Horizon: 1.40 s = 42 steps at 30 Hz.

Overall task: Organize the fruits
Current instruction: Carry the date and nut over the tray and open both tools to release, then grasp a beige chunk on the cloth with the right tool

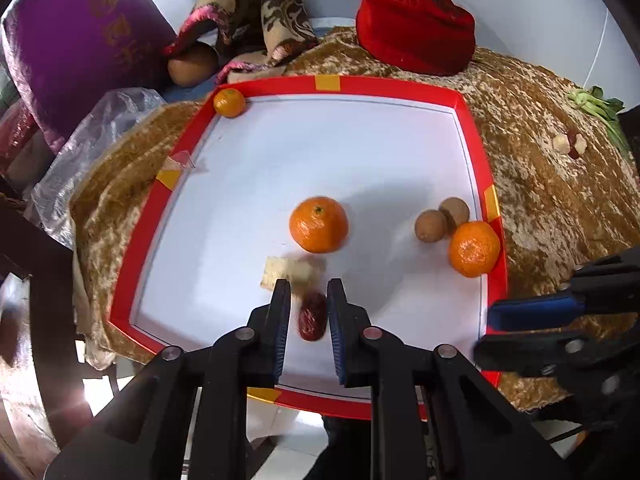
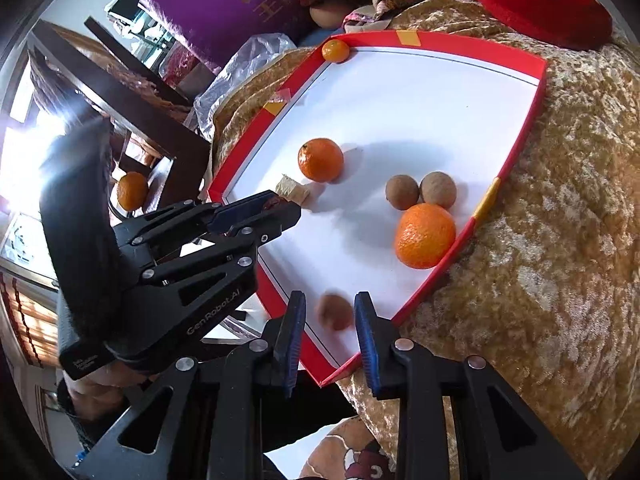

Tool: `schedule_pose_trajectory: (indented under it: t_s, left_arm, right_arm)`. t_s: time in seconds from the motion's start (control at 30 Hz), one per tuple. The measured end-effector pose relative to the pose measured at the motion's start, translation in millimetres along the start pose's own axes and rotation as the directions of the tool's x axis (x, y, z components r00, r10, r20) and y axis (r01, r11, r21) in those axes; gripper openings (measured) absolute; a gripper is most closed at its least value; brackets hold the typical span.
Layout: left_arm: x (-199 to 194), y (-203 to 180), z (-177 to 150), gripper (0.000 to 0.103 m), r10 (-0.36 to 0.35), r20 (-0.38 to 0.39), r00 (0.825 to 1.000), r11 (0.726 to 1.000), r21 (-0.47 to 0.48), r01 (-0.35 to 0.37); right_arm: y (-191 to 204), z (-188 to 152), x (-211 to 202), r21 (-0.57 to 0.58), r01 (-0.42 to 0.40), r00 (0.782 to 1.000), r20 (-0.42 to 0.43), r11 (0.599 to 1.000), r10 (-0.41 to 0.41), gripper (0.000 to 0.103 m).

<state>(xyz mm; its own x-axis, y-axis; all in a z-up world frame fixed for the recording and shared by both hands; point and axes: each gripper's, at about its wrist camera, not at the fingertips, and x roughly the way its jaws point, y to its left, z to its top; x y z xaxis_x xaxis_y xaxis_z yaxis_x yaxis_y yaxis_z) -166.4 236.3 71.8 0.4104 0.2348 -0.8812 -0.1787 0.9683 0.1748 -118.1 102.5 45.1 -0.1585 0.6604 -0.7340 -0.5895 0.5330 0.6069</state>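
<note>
A red-rimmed white tray (image 1: 464, 104) lies on a gold cloth. On it are two large oranges (image 1: 319, 224) (image 1: 474, 248), a small orange (image 1: 229, 102) in the far corner, two brown longans (image 1: 430, 225) and a beige piece (image 1: 280, 270). My left gripper (image 1: 308, 284) is shut on a red date (image 1: 311, 318) just above the tray floor, beside the beige piece. My right gripper (image 2: 330, 296) hangs over the tray's near corner; its pads stand apart from a blurred brown longan (image 2: 335, 312) between them, with a gap on the left side.
A red velvet pouch (image 1: 416, 28) sits beyond the tray, with a purple cushion (image 1: 80, 40) and a plastic bag (image 1: 100, 140) to the left. Greens (image 1: 596, 104) and small fruit pieces (image 1: 570, 144) lie on the cloth at right. Another orange (image 2: 132, 190) rests on dark furniture.
</note>
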Motion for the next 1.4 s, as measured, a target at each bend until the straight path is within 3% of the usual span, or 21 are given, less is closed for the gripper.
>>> schedule_pose_trajectory:
  t_s: [0.13,0.2,0.3,0.4,0.6,0.8,0.93,1.2,1.3,1.4]
  left_arm:
    - [-14,-13,10,0.032,0.046,0.091,0.995,0.998,0.032,-0.049]
    - [-26,-25,17,0.043,0.032,0.164,0.986,0.998,0.049,-0.041]
    - [-44,-53,27,0.059,-0.044,0.259,0.965,0.995,0.099,0.019]
    - [-54,-89,37,0.059,-0.143,0.290,0.946,0.980,0.176,0.094]
    - [-38,-166,58,0.059,-0.254,0.212,0.944,0.933,0.312,0.181]
    - [-21,-230,76,0.059,-0.300,0.192,0.934,0.892,0.404,0.203]
    - [-5,-252,92,0.059,-0.318,0.200,0.927,0.873,0.444,0.204]
    - [22,-274,110,0.059,-0.347,0.135,0.928,0.787,0.581,0.210]
    - [29,-270,119,0.059,-0.407,0.097,0.908,0.755,0.594,0.276]
    - [33,-274,119,0.059,-0.419,0.078,0.904,0.718,0.639,0.278]
  right_arm:
    - [-13,4,-30,0.033,-0.010,0.998,0.059,0.999,0.008,0.027]
    - [-26,7,-52,0.064,-0.009,0.994,0.105,0.998,0.002,0.027]
    - [-54,9,-86,0.134,-0.001,0.986,0.166,0.991,-0.021,0.028]
    - [-93,5,-125,0.233,0.014,0.972,0.224,0.972,-0.068,0.028]
    - [-191,-11,-198,0.467,-0.030,0.936,0.324,0.884,-0.140,0.028]
    - [-250,-9,-205,0.579,-0.018,0.939,0.289,0.815,-0.184,0.028]
    - [-269,-12,-196,0.614,-0.006,0.945,0.262,0.789,-0.197,0.028]
    - [-289,-5,-180,0.654,0.038,0.939,0.234,0.755,-0.250,0.028]
    - [-293,-2,-179,0.661,0.018,0.939,0.247,0.750,-0.241,0.028]
    - [-290,4,-179,0.659,0.028,0.930,0.258,0.752,-0.261,0.028]
